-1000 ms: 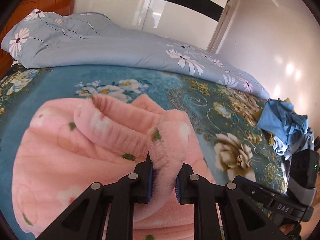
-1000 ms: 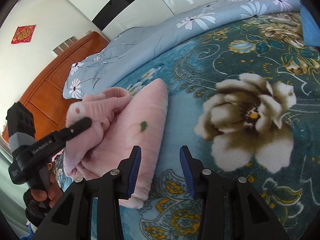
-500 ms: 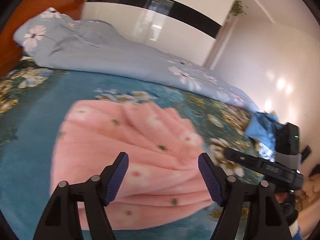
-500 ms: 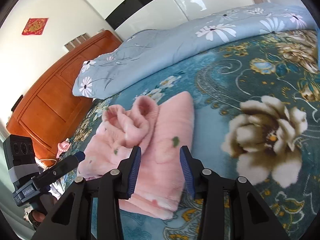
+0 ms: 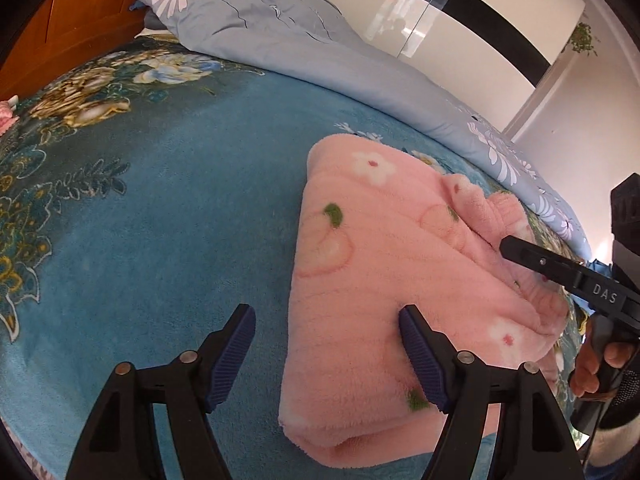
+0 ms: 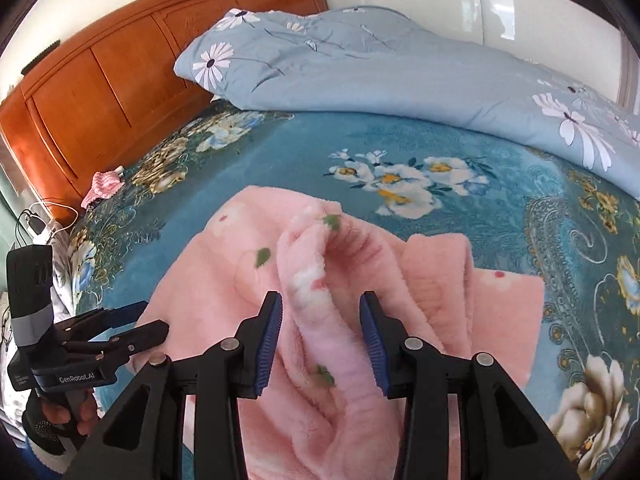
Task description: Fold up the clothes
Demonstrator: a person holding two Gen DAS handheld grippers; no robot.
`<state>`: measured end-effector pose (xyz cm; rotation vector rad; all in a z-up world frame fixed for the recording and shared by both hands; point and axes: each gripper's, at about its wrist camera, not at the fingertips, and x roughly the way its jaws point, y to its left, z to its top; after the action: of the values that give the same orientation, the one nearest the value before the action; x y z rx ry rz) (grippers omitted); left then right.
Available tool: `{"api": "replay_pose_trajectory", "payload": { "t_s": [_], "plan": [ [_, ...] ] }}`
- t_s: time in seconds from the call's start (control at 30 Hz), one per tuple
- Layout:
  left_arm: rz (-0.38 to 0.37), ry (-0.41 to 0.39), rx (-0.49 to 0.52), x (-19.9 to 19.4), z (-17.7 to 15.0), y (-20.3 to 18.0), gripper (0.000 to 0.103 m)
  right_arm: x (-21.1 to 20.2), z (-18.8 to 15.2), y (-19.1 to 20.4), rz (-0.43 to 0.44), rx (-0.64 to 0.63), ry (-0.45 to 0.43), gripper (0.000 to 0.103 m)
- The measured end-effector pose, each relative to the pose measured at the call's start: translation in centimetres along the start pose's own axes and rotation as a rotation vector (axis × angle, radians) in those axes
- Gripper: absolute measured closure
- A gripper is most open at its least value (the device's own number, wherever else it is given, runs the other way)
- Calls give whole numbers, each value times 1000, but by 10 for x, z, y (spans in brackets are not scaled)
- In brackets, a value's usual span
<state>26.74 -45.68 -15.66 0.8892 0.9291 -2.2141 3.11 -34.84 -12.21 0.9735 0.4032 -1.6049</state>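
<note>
Broadly, a teal floral blanket (image 5: pixel 160 200) covered the bed, with a wooden headboard (image 6: pixel 100 80) at ten o'clock in the right wrist view and a grey-blue daisy-print duvet (image 6: pixel 360 72) bunched along the far side from twelve to three o'clock. On the blanket lay the pink fleece garment (image 5: pixel 380 248), partly folded, filling the four o'clock part of the left wrist view and the lower centre of the right one. The left gripper (image 5: pixel 326 354) stood wide with nothing pinched; its right pad hung over the garment's near edge, its left pad over bare blanket. The right gripper (image 6: pixel 320 336) was narrower, straddling a raised fleece ridge that its pads did not press. A small pink cloth (image 6: pixel 105 186) sat by the headboard at nine o'clock.
</note>
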Motion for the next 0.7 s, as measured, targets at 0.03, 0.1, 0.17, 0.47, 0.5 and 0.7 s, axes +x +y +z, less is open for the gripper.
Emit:
{"api": "replay_pose_trajectory", "payload": {
  "t_s": [0.03, 0.1, 0.17, 0.47, 0.5, 0.7],
  "plan": [
    [-12, -2, -9, -2, 0, 2, 26, 2, 0, -2, 13, 14, 11, 74],
    [-35, -7, -20, -6, 1, 3, 26, -4, -1, -10, 45, 64, 8, 96],
    [-58, -14, -26, -11, 2, 4, 26, -23, 0, -21, 17, 107, -38, 96],
    [-107, 18, -16, 0, 3, -8, 25, -76, -19, -96, -82, 320, -112, 97],
    [-87, 25, -14, 4, 2, -9, 25, -63, -22, -100, -77, 330, -73, 97],
    [-45, 42, -12, 11, -3, -4, 24, -58, -30, -104, 5, 358, -111, 85]
  ]
}}
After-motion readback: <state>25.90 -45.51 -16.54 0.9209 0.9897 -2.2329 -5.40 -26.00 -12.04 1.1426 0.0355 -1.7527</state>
